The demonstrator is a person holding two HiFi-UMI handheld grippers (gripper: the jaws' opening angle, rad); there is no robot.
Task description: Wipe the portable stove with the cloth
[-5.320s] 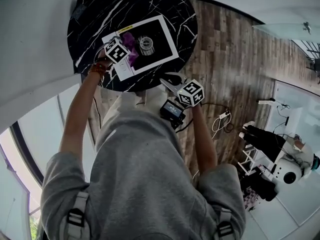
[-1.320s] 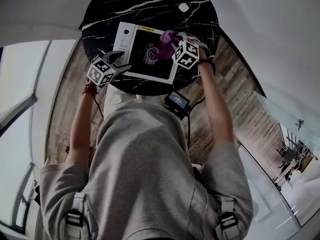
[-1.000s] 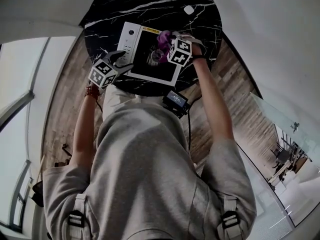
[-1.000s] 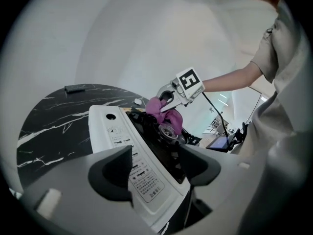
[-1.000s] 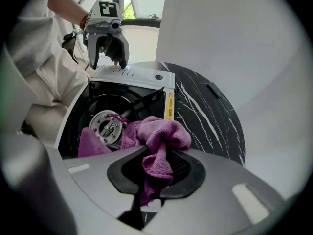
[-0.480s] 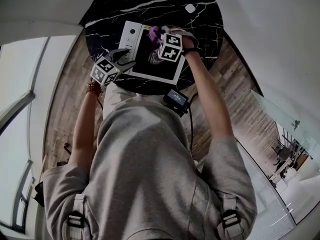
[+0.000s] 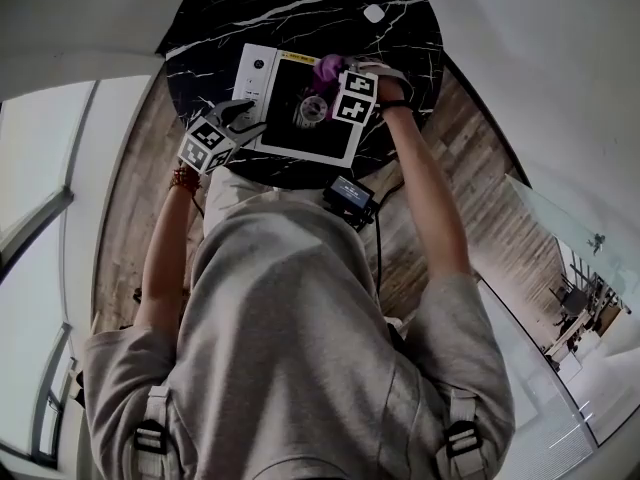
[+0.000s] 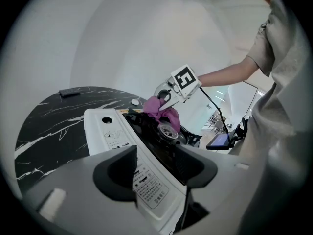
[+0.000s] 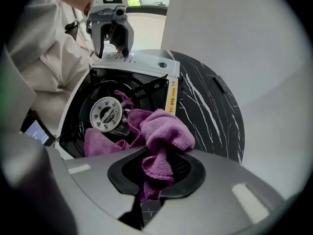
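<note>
- Portable stove (image 7: 256, 80) sits on a round black marbled bench (image 7: 300, 8): white body, dark cooking well, metal burner (image 7: 310, 111) in the middle.
- Right tool (image 7: 334, 72) points down over the far side of the well. Its jaws have just been closing and are pinched on the purple cloth (image 7: 325, 66).
- Right gripper view: a fold of cloth (image 9: 161, 131) is caught between the jaws of the right tool (image 9: 156, 173). The rest is bunched on the grate beside the burner (image 9: 106, 114), and one flap lies in the well on the burner's near side.
- Left tool (image 7: 245, 123) is at the stove's white control end. Its jaws are spread but have just been closing.
- Left gripper view: the printed panel of the stove (image 8: 105, 131) runs between the jaws of the left tool (image 8: 156, 173). Cannot tell if the pads touch it.
- Small white object (image 7: 373, 13) lies on the bench beyond the stove, apart from it.
</note>
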